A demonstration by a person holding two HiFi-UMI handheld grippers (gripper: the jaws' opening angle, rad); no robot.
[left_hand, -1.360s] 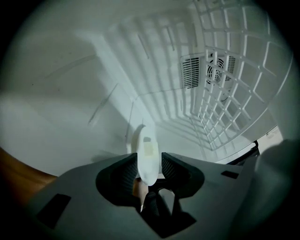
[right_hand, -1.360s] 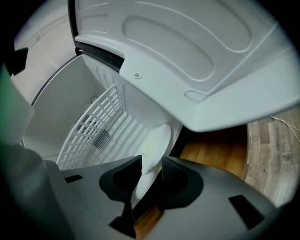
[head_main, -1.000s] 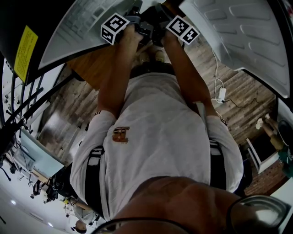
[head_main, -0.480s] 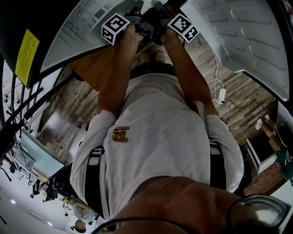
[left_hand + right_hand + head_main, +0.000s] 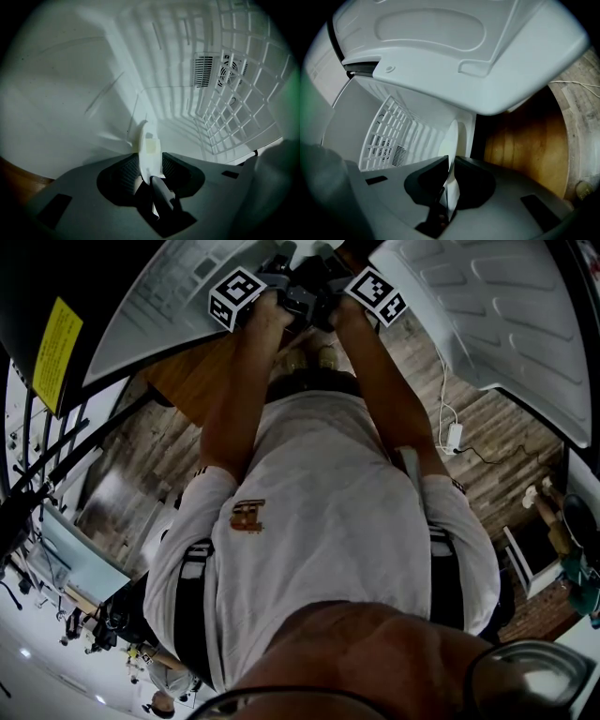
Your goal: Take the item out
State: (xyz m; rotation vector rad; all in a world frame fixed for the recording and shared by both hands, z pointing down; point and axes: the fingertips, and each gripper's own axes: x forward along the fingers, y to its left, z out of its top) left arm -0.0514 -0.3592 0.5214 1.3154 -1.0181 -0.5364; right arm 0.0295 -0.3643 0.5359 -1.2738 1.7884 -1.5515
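Left gripper view: left tongs [image 5: 149,164] closed tight on an upright white plastic edge of the white bin [image 5: 147,138], ribbed pads pressed against both faces of it. Beyond that edge, only the pale inside of the bin: smooth wall at left, white lattice wall [image 5: 234,122] at right, round fan vent [image 5: 228,71] high at the back. Sliver of brown wooden surface [image 5: 18,178] at lower left.

Right gripper view: right tongs [image 5: 451,174] likewise clamped on a thin white edge of the same bin, seen edge-on and rising straight up from between the jaws. Lattice wall and vent to the left of it, large white moulded panel [image 5: 464,56] overhead, brown wood to the right, grey plank floor [image 5: 581,112] past that.

Head view: both tongs side by side at the top of the frame, marker cubes almost touching, arms stretched forward from a white T-shirt [image 5: 319,512]. Tips of the tongs out of sight here, buried between two big white moulded panels. Bin itself inside the white housing, held at its near edge from both sides. Yellow label [image 5: 52,348] on a dark surface at far left; white plug and cable [image 5: 454,435] on the floor at right.
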